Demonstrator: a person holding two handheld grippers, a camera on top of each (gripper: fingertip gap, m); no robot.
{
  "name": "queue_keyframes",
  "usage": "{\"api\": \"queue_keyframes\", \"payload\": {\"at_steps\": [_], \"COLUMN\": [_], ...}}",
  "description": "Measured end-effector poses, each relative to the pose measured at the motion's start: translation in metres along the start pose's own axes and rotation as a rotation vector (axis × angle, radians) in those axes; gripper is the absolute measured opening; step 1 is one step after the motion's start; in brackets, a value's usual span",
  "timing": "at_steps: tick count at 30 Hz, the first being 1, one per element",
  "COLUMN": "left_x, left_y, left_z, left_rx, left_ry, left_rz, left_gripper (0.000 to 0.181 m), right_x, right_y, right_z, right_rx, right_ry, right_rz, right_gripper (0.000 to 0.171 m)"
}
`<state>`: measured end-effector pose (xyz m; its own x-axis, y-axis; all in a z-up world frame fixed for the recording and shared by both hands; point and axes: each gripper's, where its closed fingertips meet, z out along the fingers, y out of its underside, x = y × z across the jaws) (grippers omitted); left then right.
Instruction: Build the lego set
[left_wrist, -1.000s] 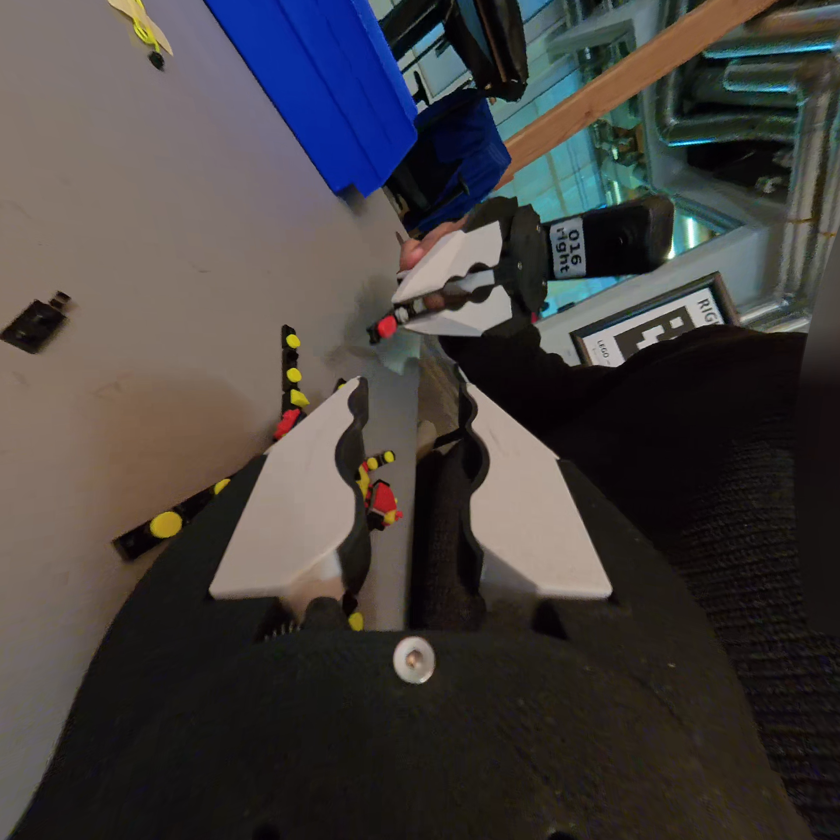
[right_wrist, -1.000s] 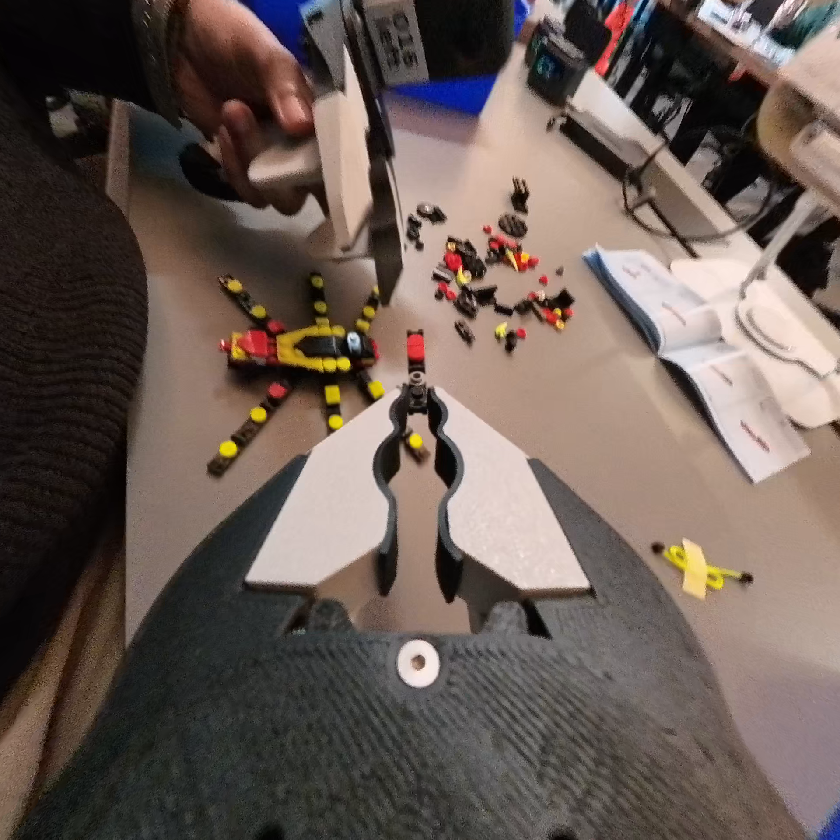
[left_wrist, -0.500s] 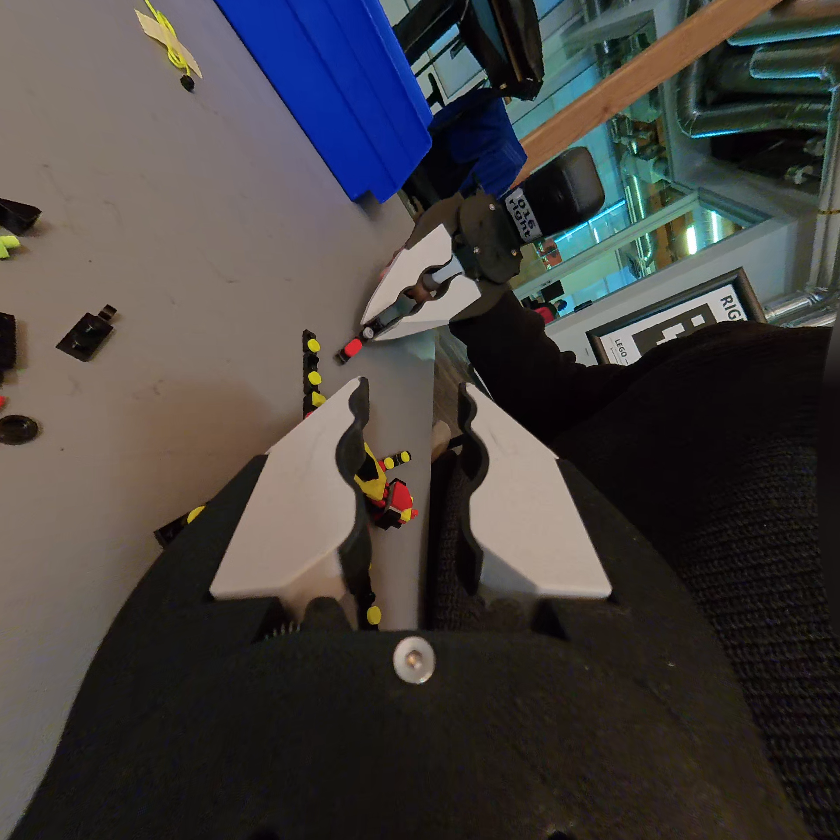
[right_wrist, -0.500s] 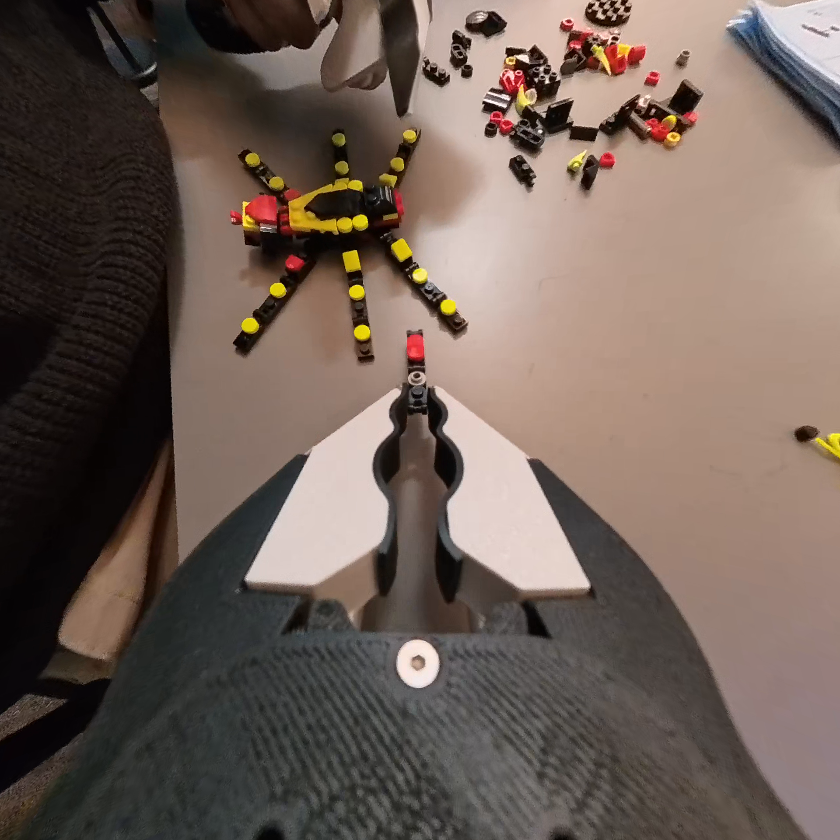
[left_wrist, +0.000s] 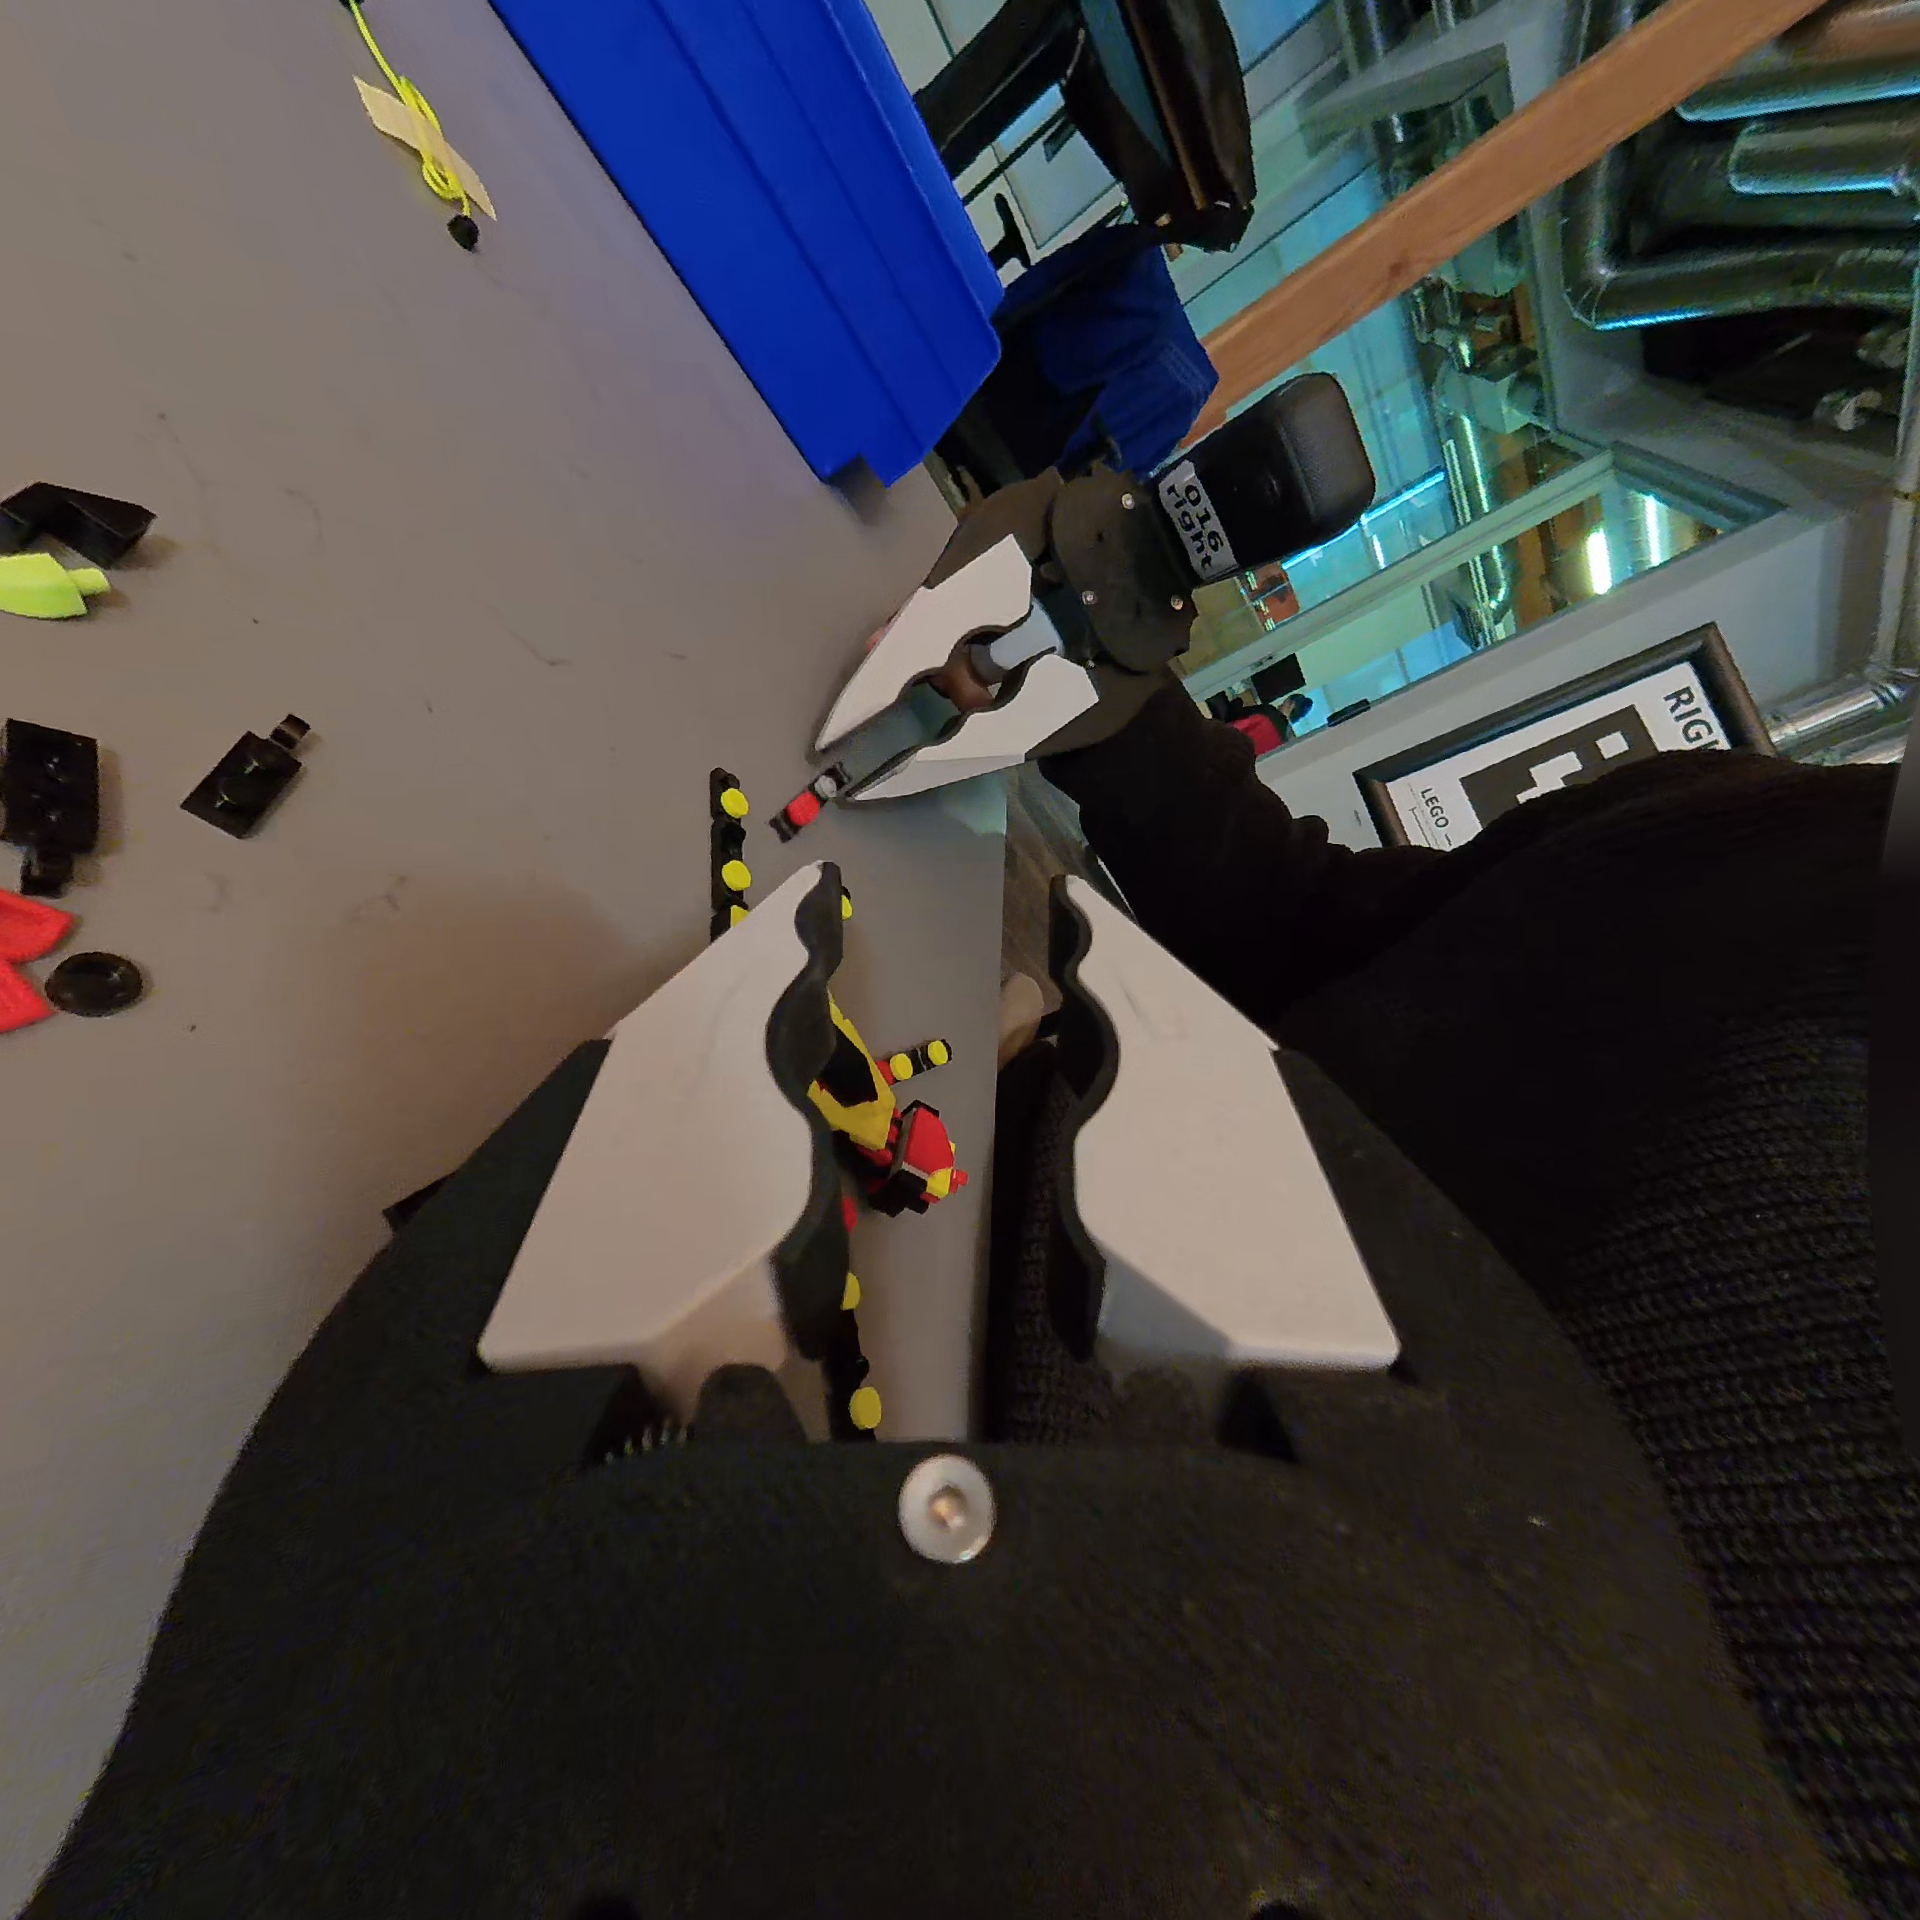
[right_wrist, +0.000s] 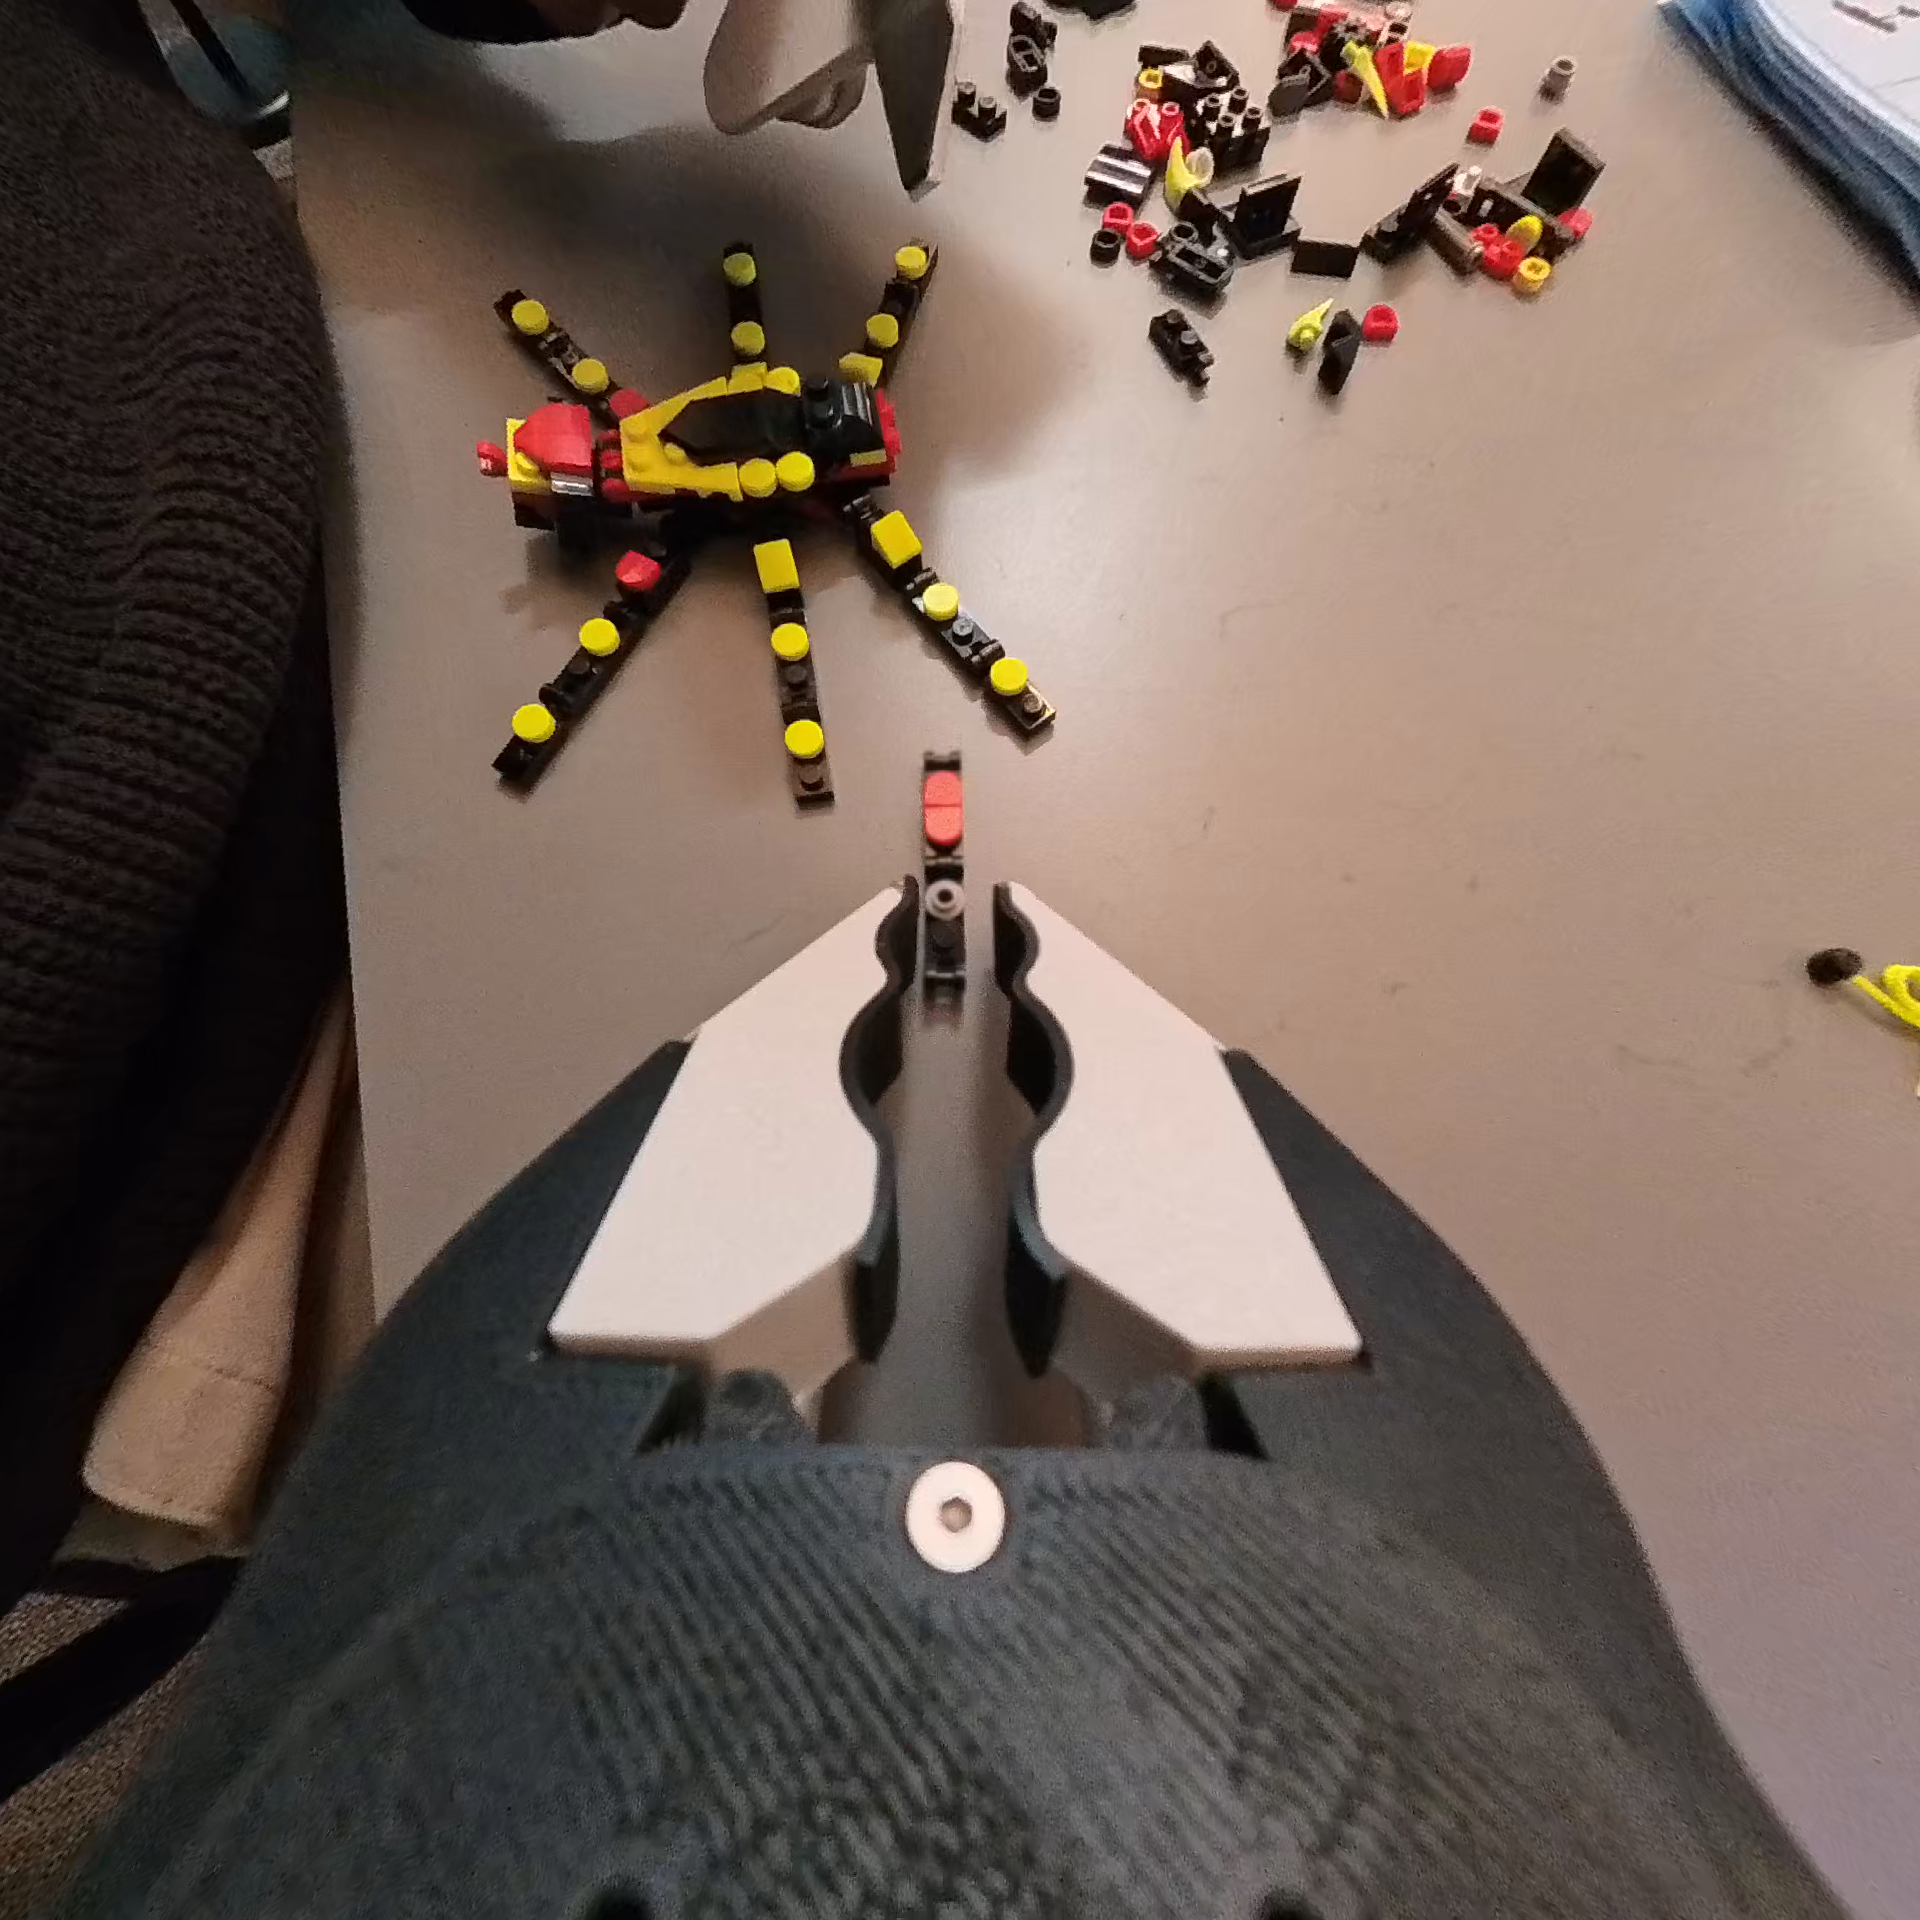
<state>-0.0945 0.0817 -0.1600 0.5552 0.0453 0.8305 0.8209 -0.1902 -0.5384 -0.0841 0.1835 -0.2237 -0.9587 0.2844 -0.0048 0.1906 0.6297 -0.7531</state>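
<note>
Fingers (right_wrist: 883, 935) of both grippers parted, empty; only right view shows loose leg (right_wrist: 942, 862) between.

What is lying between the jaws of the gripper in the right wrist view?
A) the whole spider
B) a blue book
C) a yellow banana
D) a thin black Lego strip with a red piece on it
D: the thin black Lego strip with a red piece lies between the slightly parted jaws of the right gripper, apart from the spider model.
</note>
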Motion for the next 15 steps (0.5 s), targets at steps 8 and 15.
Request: {"api": "queue_keyframes", "payload": {"at_steps": [8,15], "left_x": [-0.001,-0.001], "left_y": [-0.004,-0.004], "left_z": [-0.003,-0.002], "left_rx": [0.022,0.018], "left_ry": [-0.001,0.008], "left_rz": [-0.002,-0.012], "left_gripper": [0.038,0.038], "right_x": [-0.001,-0.001], "right_y": [-0.013,-0.008], "right_z": [-0.003,-0.001], "right_rx": [0.054,0.024], "right_ry": [0.002,-0.003], "right_rz": [-0.002,0.003], "right_gripper": [0.015,0.014]}}
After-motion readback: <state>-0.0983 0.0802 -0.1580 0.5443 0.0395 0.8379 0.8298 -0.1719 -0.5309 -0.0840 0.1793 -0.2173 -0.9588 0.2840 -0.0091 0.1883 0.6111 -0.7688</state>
